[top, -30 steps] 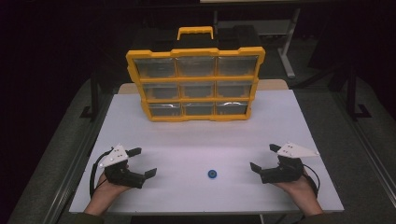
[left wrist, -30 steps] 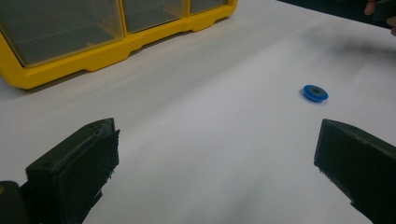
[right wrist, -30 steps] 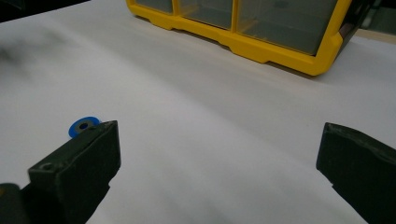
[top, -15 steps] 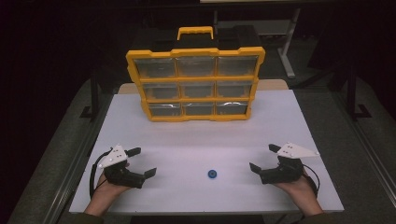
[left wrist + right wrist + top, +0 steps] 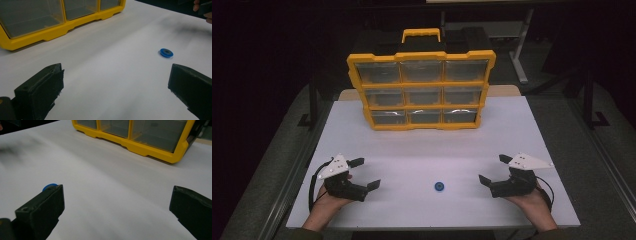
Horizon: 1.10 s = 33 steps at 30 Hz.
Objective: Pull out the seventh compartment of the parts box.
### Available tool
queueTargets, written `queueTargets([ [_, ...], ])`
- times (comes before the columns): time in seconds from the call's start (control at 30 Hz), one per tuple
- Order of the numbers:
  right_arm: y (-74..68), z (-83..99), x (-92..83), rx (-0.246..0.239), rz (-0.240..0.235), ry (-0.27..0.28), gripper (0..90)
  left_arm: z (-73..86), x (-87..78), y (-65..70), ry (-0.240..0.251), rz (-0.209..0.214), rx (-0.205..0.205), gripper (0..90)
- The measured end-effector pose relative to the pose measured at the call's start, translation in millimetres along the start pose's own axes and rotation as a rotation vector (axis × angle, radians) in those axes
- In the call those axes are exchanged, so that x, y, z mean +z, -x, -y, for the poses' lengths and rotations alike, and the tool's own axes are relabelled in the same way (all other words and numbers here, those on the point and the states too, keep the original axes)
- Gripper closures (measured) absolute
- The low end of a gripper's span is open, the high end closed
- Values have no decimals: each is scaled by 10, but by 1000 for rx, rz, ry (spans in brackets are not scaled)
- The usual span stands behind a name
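Note:
A small blue ring-shaped disc [image 5: 439, 186] lies flat on the white table [image 5: 422, 150] near its front edge, between the two hands. My left gripper [image 5: 364, 173] rests at the front left, open and empty; its own view shows the disc [image 5: 166, 52] ahead to the right of the wide-apart jaws. At the front right my right gripper [image 5: 494, 169] is open too, holding nothing. The disc [image 5: 49, 186] peeks out just behind its left jaw. A yellow organizer case [image 5: 422, 90] with clear drawers stands upright at the table's back.
The organizer [image 5: 50, 32] has a black and yellow handle on top; its drawers [image 5: 155, 132] look empty. Dark floor and table legs surround the table. Bare white surface lies between the case and the hands.

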State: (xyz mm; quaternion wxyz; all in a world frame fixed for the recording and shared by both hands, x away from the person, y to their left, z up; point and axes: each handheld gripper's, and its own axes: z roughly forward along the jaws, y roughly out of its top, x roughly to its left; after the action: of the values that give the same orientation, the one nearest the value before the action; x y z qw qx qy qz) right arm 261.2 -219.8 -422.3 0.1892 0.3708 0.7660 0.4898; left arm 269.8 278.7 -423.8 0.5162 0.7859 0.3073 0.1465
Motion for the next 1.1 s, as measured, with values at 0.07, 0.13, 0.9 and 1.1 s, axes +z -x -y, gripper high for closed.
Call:
queueTargets([
  [0.07,3,5,8,-1,-3,0,0,-10,19,-2,5,2,-12,0],
  [0.13,0,4,4,3,-2,0,0,-21,28,-7,7,4,-4,0],
  [0.9,-3,-10,4,-6,-8,11,0,-122,161,27,13,10,36,0],
  [1.1,-2,-10,9,-5,-8,8,0,-134,175,23,11,15,39,0],
])
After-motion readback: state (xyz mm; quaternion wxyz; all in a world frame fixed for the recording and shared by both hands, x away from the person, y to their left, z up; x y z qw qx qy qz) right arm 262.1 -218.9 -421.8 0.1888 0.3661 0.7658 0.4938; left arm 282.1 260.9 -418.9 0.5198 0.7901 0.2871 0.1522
